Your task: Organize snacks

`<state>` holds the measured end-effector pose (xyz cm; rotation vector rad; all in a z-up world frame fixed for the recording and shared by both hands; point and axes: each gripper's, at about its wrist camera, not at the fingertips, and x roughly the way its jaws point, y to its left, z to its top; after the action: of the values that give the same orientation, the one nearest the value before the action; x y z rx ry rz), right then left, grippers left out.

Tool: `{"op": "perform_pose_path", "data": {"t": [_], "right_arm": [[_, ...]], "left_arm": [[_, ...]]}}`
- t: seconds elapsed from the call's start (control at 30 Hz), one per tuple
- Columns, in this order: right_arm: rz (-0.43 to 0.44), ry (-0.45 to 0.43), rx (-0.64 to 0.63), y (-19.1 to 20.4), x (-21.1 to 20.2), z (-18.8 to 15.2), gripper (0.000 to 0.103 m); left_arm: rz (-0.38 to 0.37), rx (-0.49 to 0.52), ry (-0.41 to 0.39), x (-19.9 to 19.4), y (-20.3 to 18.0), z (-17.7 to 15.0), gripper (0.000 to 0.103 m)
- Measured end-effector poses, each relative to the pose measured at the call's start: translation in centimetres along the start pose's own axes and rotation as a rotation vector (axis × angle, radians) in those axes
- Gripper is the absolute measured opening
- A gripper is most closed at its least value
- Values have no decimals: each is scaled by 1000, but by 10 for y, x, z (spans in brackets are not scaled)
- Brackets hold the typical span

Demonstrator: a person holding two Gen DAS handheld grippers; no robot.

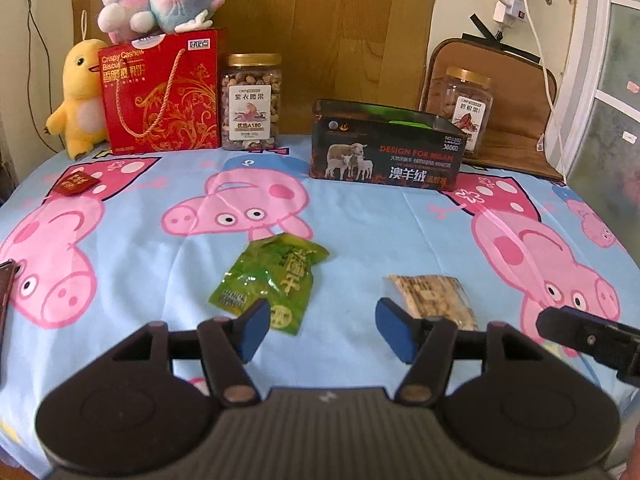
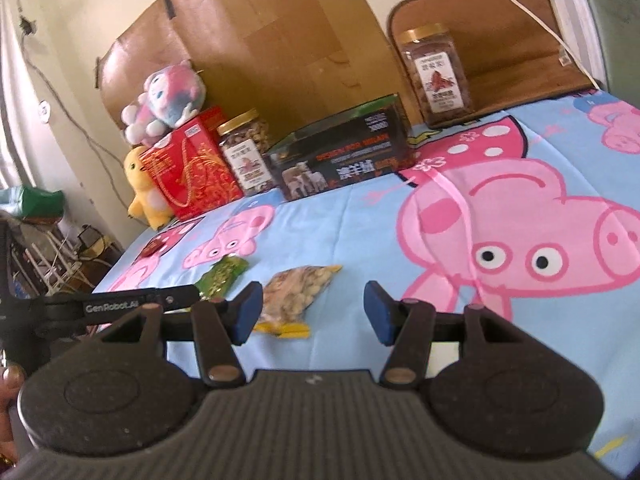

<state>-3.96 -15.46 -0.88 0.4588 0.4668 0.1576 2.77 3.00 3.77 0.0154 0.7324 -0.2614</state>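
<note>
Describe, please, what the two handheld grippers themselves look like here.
Both the left gripper and right gripper are matte black, with blue pads on the fingertips, copper-coloured pivot pins and round side discs. White "GenRobot.AI" lettering marks the left one's side.

A desk under a blue pig-print cloth [image 1: 352, 216] carries a green snack packet [image 1: 268, 280] and a tan snack packet [image 1: 434, 298] near the front. A small red packet [image 1: 76, 183] lies far left. Along the back stand a red gift box [image 1: 160, 92], a nut jar [image 1: 251, 102] and an open black box [image 1: 386, 146].

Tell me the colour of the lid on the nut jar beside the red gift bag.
Gold lid, clearest in the left wrist view.
</note>
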Motion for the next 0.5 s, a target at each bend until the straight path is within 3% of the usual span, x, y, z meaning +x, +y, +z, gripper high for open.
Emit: {"op": "perform_pose_path", "data": {"t": [0.07,0.17,0.2,0.27,0.37,0.5], "right_arm": [[8,-6,-15,5,-4,-1,61],[12,-25,-32,12,-13,-4,63],[10,-31,-33,14,-15,-5,63],[6,-41,-29,15,-20,-6,65],[-43,-70,-8,16,-27,-9,81],[-114,-121,22,15,-41,-15,91]], "left_arm": [[8,1,-10,-6,-2,-3,63],[13,-3,-34,-17,-5,-9,84],[14,0,-45,-21,-7,-11,86],[8,5,-62,-29,-12,-18,87],[-42,-15,-88,-41,-17,-31,89],[-108,-18,-98,-51,-29,-56,90]]}}
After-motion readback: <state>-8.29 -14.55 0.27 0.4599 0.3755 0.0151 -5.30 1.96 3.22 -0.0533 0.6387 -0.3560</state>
